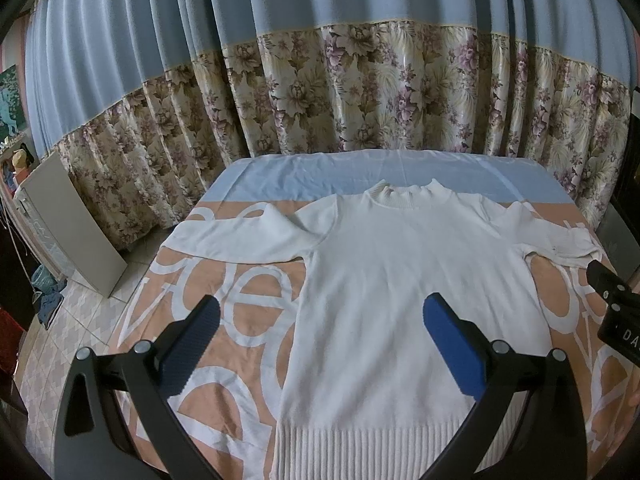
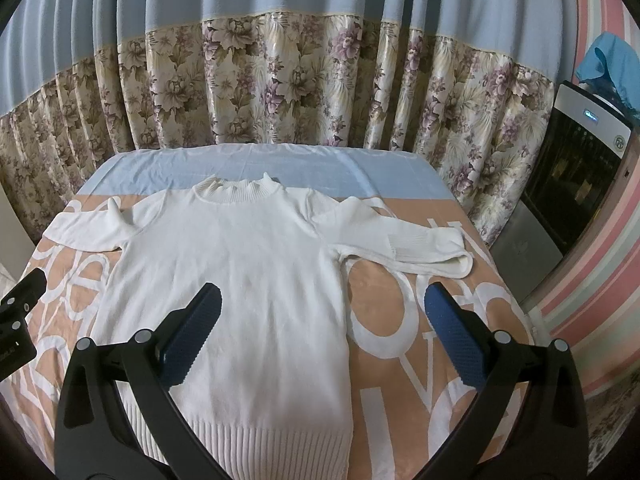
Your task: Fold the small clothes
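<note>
A white knit sweater point(image 1: 396, 280) point(image 2: 240, 280) lies flat and face up on the bed, collar at the far end and ribbed hem nearest me. Its left sleeve point(image 1: 240, 236) stretches out sideways. The right sleeve point(image 2: 404, 248) is bent back on itself, with its ribbed cuff on top. My left gripper point(image 1: 322, 312) hovers open above the sweater's lower left edge, nothing between its blue pads. My right gripper point(image 2: 322, 306) hovers open above the lower right edge, also holding nothing. Each gripper shows at the other view's edge point(image 1: 612, 296) point(image 2: 20, 312).
The bed cover point(image 1: 224, 332) point(image 2: 420, 352) is peach with big white letters and a pale blue band at the far end. Floral and blue curtains point(image 1: 360, 92) hang right behind the bed. A white panel point(image 1: 76, 228) leans at left on the tiled floor; a water dispenser point(image 2: 580, 168) stands at right.
</note>
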`<state>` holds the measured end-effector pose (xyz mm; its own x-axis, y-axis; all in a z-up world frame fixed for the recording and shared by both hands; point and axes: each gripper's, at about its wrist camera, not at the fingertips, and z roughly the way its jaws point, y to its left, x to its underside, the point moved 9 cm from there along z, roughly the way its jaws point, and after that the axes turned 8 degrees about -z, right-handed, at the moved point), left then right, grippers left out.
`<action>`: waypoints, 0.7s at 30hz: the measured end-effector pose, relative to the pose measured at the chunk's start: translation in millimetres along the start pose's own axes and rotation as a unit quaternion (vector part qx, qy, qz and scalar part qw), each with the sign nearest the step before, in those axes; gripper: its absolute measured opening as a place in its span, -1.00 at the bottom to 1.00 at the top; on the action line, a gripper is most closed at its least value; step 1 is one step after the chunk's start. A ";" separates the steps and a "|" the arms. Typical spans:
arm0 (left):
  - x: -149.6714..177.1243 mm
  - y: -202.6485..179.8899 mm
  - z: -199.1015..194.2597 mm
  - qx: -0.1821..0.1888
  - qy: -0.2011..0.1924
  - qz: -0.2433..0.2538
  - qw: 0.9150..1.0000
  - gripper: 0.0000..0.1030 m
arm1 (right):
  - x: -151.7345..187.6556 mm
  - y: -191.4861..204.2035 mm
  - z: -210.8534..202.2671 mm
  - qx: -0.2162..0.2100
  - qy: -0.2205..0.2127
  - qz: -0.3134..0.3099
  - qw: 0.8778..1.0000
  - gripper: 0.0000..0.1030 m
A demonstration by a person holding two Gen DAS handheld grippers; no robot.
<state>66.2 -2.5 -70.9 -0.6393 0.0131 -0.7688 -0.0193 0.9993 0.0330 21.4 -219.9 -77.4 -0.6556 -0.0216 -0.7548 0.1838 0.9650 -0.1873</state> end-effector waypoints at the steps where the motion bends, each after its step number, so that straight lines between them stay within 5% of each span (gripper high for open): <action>1: 0.9 0.6 0.8 0.000 0.001 0.000 1.000 0.97 | 0.5 0.2 0.4 0.000 0.000 0.001 1.000 0.94; 15: 12.6 -13.1 16.6 0.002 0.008 0.014 1.000 0.97 | 1.9 -1.5 4.2 -0.001 0.002 -0.001 1.000 0.94; 21: -5.0 -38.7 33.2 0.014 0.013 0.032 0.999 0.97 | 4.8 -5.6 15.8 -0.036 -0.011 -0.012 0.999 0.94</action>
<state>95.7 -40.0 -89.5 -0.6588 0.0762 -0.7484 0.0428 0.9970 0.0638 28.8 -229.6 -89.9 -0.6425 -0.0506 -0.7646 0.1135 0.9805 -0.1602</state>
